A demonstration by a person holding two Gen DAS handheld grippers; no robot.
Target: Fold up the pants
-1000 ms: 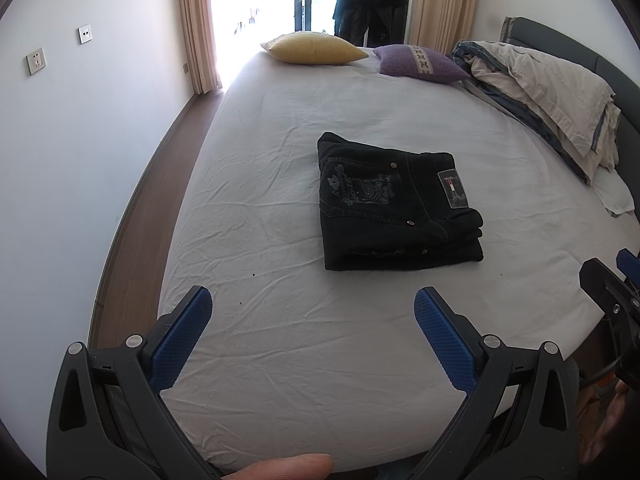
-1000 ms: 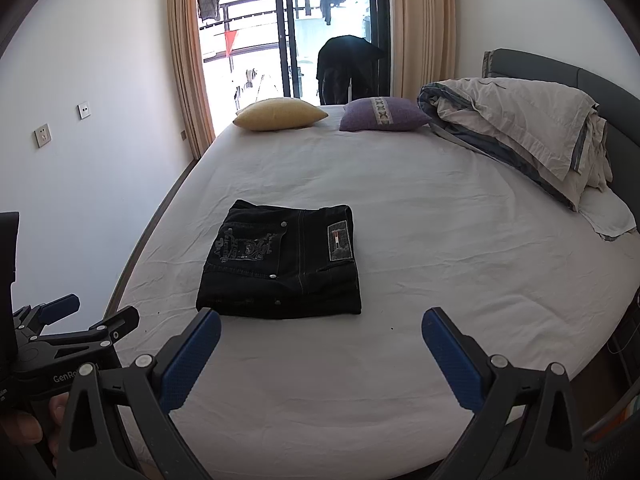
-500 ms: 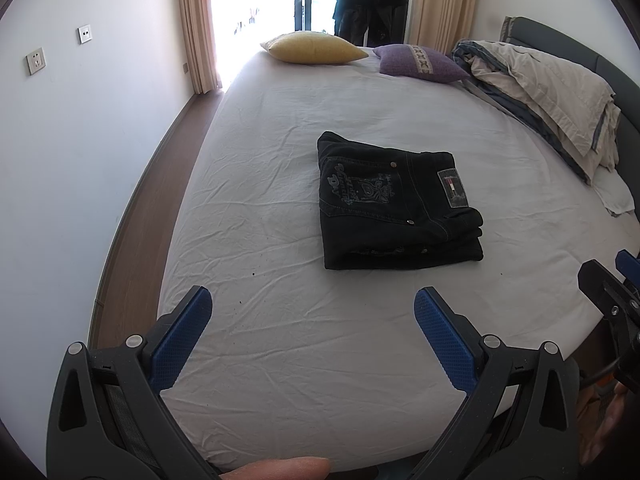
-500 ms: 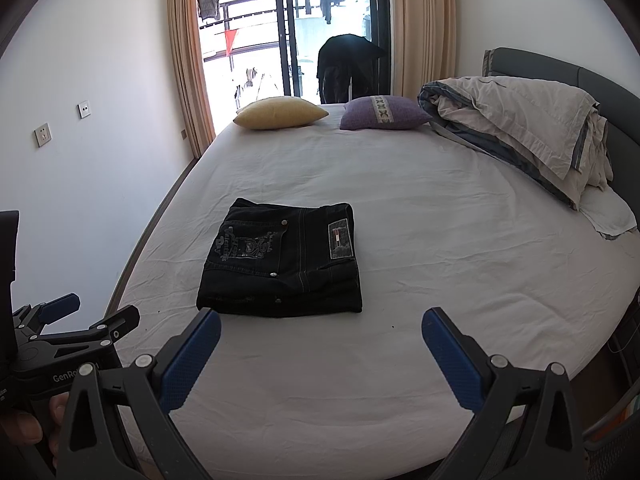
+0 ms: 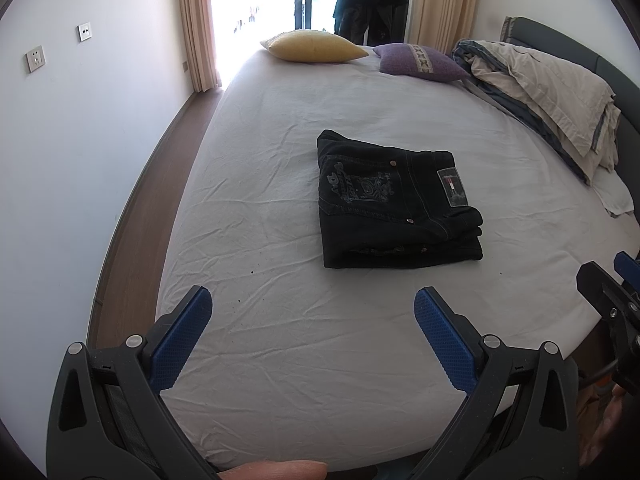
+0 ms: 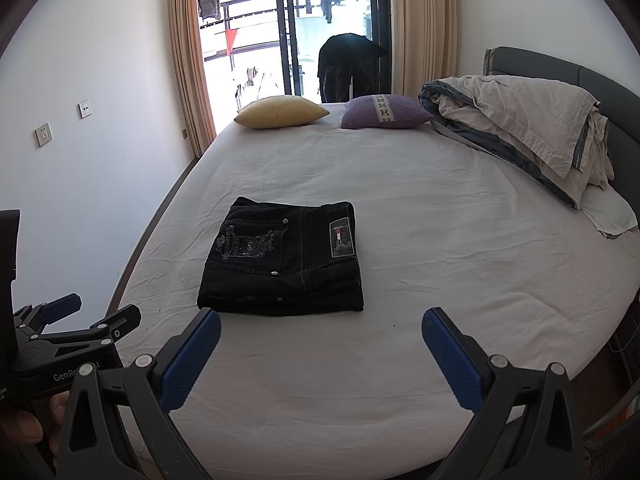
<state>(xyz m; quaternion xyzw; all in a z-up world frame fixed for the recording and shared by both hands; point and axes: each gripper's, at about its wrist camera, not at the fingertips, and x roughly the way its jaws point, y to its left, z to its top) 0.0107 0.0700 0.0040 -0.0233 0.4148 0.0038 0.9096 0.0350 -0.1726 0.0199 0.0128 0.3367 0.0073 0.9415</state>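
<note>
Black pants (image 5: 394,204) lie folded into a compact rectangle on the white bed sheet (image 5: 280,320), back pocket print and label facing up; they also show in the right wrist view (image 6: 282,258). My left gripper (image 5: 312,300) is open and empty, held above the near part of the bed, short of the pants. My right gripper (image 6: 320,322) is open and empty, just in front of the pants' near edge. The left gripper (image 6: 80,316) shows at the left edge of the right wrist view. The right gripper's fingers (image 5: 600,288) show at the right edge of the left wrist view.
A yellow pillow (image 6: 280,111) and a purple pillow (image 6: 386,111) lie at the far end of the bed. A bundled duvet (image 6: 520,120) lies along the right side by the grey headboard (image 6: 600,80). A wall (image 5: 60,160) and wooden floor strip (image 5: 152,184) run on the left.
</note>
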